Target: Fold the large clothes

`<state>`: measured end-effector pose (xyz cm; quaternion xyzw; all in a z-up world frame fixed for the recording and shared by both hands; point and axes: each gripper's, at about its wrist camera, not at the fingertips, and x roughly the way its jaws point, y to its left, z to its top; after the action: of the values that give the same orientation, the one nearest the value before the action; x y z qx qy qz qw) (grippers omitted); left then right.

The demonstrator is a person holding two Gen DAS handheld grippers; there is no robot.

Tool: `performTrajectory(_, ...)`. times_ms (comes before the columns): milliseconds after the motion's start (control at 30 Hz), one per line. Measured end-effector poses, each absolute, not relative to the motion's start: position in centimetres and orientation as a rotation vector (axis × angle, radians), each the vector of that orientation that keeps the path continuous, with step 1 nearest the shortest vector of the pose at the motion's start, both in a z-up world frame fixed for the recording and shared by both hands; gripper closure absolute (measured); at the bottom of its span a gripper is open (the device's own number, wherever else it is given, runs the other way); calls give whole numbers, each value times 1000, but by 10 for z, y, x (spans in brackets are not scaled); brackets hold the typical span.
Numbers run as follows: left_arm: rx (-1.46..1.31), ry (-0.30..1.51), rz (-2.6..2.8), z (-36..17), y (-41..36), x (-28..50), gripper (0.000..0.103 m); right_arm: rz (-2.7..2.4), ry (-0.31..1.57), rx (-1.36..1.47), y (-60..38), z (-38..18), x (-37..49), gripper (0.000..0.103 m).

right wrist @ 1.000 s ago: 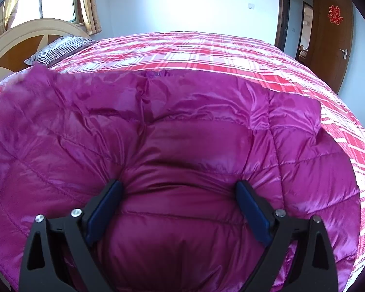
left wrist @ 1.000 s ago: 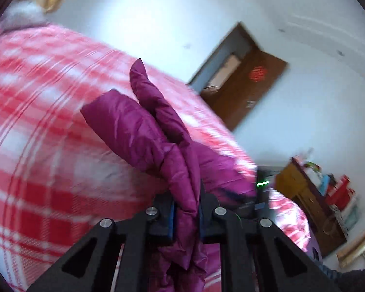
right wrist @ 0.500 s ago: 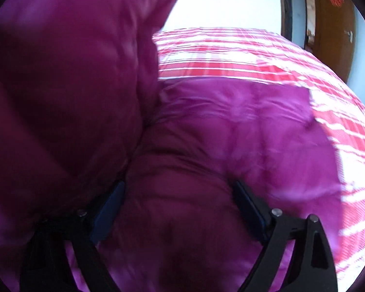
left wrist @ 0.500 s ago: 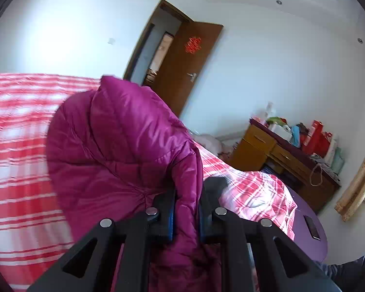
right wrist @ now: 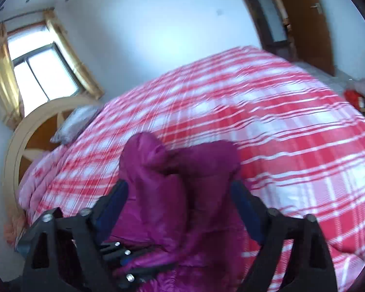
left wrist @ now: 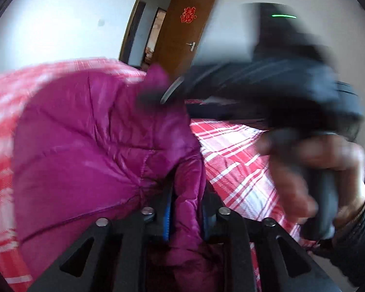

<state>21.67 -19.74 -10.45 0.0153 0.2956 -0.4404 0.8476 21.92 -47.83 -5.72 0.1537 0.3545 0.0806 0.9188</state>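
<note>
Claws (left wrist: 186,209) amid jacket (left wrist: 90,141), bed's (right wrist: 292,121) mid.

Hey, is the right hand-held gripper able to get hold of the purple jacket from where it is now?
Probably yes: the purple jacket already bulges between the closing right hand-held gripper, nothing in between.

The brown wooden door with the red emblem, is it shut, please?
No, the brown wooden door stands swung open beside a dark doorway.
</note>
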Motion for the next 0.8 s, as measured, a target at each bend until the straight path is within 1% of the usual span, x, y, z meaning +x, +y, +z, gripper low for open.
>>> performTrajectory(33, 70, 574, -907, -94, -194, 205, 74, 144, 781, 282, -474, -66, 231, 46)
performTrajectory(67, 84, 525, -904, -84, -187, 195, 68, 111, 807, 260, -474, -73, 238, 57)
performTrajectory(100, 88, 469, -908, -73, -177, 185, 50, 86, 818, 251, -473, -78, 239, 57)
performTrajectory(133, 78, 399, -899, -60, -160, 173, 37, 54, 830, 247, -477, -83, 241, 57)
performTrajectory(167, 66, 360, -882, -54, -150, 168, 13, 25, 836, 249, -483, -88, 242, 57)
performTrajectory(200, 48, 311, -844, -50, -135, 166, 8, 15, 839, 255, -488, -91, 238, 57)
performTrajectory(267, 44, 317, -779, -56, -121, 177, 8, -18, 840, 252, -495, -92, 237, 53)
performTrajectory(300, 47, 363, -722, -67, -113, 191, 8, -40, 839, 244, -497, -91, 236, 51)
performTrajectory(400, -22, 524, -617, -106, -107, 231, 8, -82, 831, 269, -497, -80, 229, 50)
performTrajectory(467, -74, 580, -611, -123, -110, 241, 8, -103, 784, 287, -486, -58, 220, 49)
performTrajectory(500, -94, 585, -613, -127, -117, 239, 8, -103, 764, 292, -480, -50, 217, 47)
performTrajectory(567, -80, 575, -601, -125, -132, 236, 8, -82, 703, 338, -465, -28, 209, 47)
performTrajectory(667, -8, 557, -602, -120, -147, 227, 8, -11, 650, 443, -446, -10, 212, 47)
performTrajectory(700, -2, 555, -605, -120, -145, 223, 8, 17, 630, 476, -443, -10, 217, 45)
performTrajectory(767, -7, 556, -612, -119, -146, 217, 8, 93, 576, 573, -435, -13, 227, 37)
performTrajectory(800, -11, 556, -614, -118, -145, 219, 8, 115, 549, 615, -436, -19, 234, 36)
